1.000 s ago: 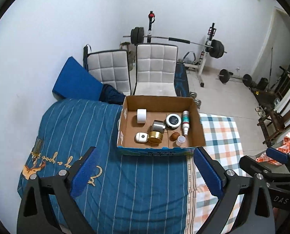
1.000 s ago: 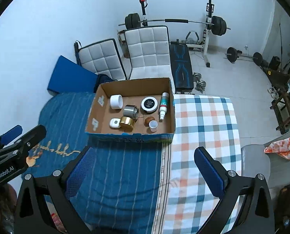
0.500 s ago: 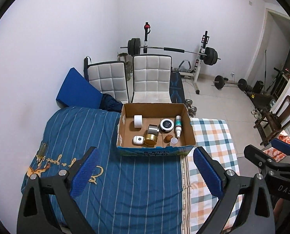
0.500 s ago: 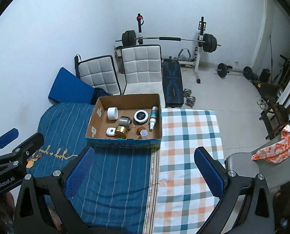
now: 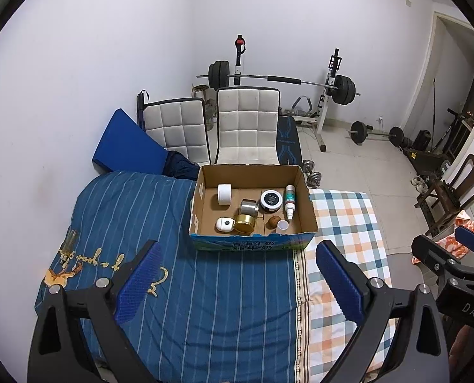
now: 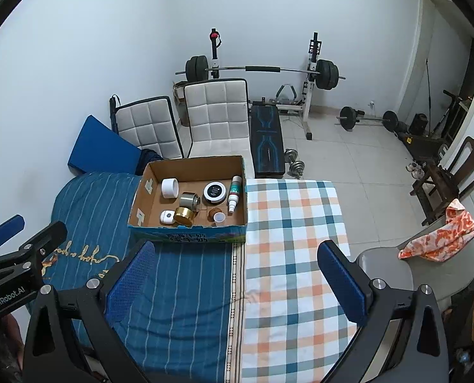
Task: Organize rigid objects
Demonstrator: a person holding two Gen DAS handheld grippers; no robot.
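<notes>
An open cardboard box sits on the bed. Inside lie a white roll, a silver tin, a gold tin, a black-lidded jar, a spray bottle, a small white case, a brown ball and a small white cup. My left gripper is open and empty, high above the blue striped cover. My right gripper is open and empty, above the seam between the blue and checked covers.
The bed has a blue striped cover and a checked cover. Two white padded chairs, a blue cushion, a weight bench, a barbell rack, wooden chairs and a grey chair surround it.
Both grippers have risen and pulled back from the box, so it looks smaller and more of the room shows. Both stay open and empty.
</notes>
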